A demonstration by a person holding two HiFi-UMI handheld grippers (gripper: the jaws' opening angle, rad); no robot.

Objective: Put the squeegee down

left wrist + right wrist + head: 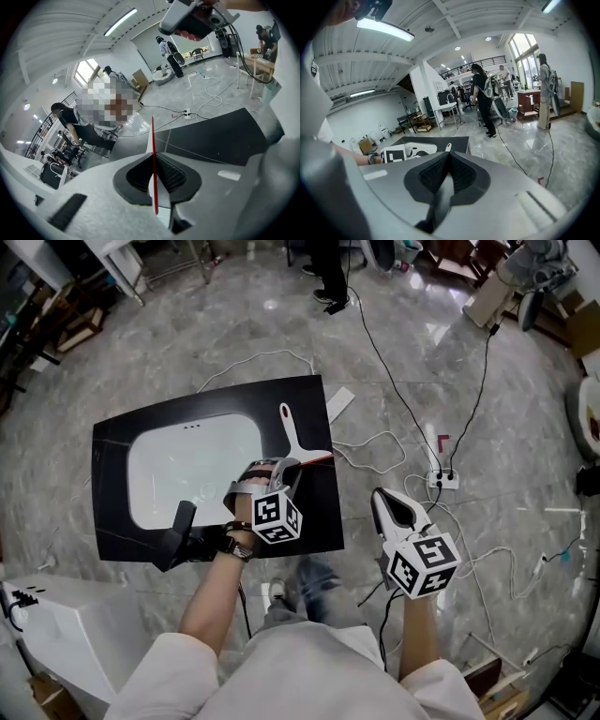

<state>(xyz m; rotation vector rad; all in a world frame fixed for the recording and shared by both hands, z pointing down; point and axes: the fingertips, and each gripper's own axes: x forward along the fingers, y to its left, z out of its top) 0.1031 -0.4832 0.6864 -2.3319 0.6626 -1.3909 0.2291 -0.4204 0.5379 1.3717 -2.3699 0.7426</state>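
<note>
The squeegee (292,435) has a white handle and a thin red blade, and it hangs just above the right part of the black sink counter (305,521). My left gripper (286,467) is shut on its head. In the left gripper view the red blade (153,154) runs edge-on between the closed pads, with the gripper (157,174) tilted down toward the counter. My right gripper (379,495) is over the floor to the right of the counter, shut with nothing in it (449,157). From the right gripper view the squeegee's handle tip (448,147) shows just past the jaws.
A white basin (192,465) is set in the counter, with a black faucet (178,531) at its near edge. Cables and a power strip (442,479) lie on the marble floor at the right. A white cabinet (56,634) stands at lower left. People stand farther off (482,98).
</note>
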